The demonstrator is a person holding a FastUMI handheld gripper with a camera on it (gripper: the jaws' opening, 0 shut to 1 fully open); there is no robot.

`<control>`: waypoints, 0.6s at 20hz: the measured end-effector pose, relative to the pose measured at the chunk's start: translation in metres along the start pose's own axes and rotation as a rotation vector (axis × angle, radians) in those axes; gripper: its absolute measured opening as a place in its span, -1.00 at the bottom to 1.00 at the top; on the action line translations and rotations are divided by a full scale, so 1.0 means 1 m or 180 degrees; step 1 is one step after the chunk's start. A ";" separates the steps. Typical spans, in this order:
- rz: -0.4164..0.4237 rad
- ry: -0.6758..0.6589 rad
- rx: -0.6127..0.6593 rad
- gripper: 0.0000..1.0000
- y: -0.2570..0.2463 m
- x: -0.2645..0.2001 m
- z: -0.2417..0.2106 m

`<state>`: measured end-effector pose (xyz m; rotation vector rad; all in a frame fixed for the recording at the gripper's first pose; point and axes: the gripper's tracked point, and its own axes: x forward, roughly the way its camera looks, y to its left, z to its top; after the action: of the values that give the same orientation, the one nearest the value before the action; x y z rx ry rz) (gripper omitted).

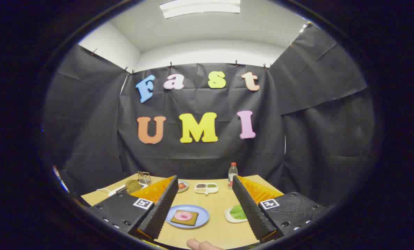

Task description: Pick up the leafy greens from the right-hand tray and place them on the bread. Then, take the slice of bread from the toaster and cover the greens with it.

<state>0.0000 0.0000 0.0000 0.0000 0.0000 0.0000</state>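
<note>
While the jaws (pixel 203 211) stand spread wide with nothing between them but open air, the task looks wholly unstarted. Their inner faces are ribbed, with a fine sawtooth texture, and each sits on a dark block carrying a square printed marker.

Between the fingers, on the pale wood-grain surface (pixel 217 232), rests a round blue plate (pixel 201 219) holding a square slice of brown bread (pixel 176 219), matte and flat, topped by a pink round slice (pixel 183 216) that may be ham or sausage. No greens lie on it. Just inside the right finger sits a small white tray (pixel 229 217) with the leafy greens (pixel 238 211), bright green and partly hidden behind that finger; they appear untouched.

Beyond the fingers stand a white divided dish (pixel 206 188) with dark and greenish fillings, a small plate (pixel 183 185) with something red, and a clear plastic bottle (pixel 232 173) with a red cap. Far to the left is a metallic wire-like object (pixel 144 177), probably the toaster, with a round golden thing (pixel 133 185) beside it; whether bread sits in it cannot be told.

A fingertip (pixel 201 244) of the person shows at the near edge of the surface.

Both steps remain: greens onto the bread, then the covering slice.
</note>
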 end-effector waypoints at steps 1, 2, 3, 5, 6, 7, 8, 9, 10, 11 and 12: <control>-0.0021 0.0024 0.0003 0.90 -0.004 0.004 -0.002; -0.0051 0.0055 -0.0001 0.91 -0.007 0.008 -0.005; -0.0064 0.0074 0.0004 0.91 -0.009 0.012 -0.007; -0.0053 0.0095 -0.0005 0.91 -0.009 0.017 -0.011; -0.0058 0.0089 -0.0014 0.91 -0.010 0.019 -0.012; -0.0077 0.0086 -0.0036 0.91 -0.012 0.021 -0.013; -0.0084 0.0082 -0.0047 0.91 -0.013 0.023 -0.015; -0.0088 0.0070 -0.0057 0.91 -0.013 0.024 -0.015; -0.0092 0.0061 -0.0065 0.91 -0.015 0.025 -0.016; -0.0102 0.0054 -0.0070 0.91 -0.016 0.027 -0.015; -0.0108 0.0053 -0.0067 0.91 -0.018 0.029 -0.016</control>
<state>0.0293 -0.0176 -0.0160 -0.0211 0.0167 -0.0341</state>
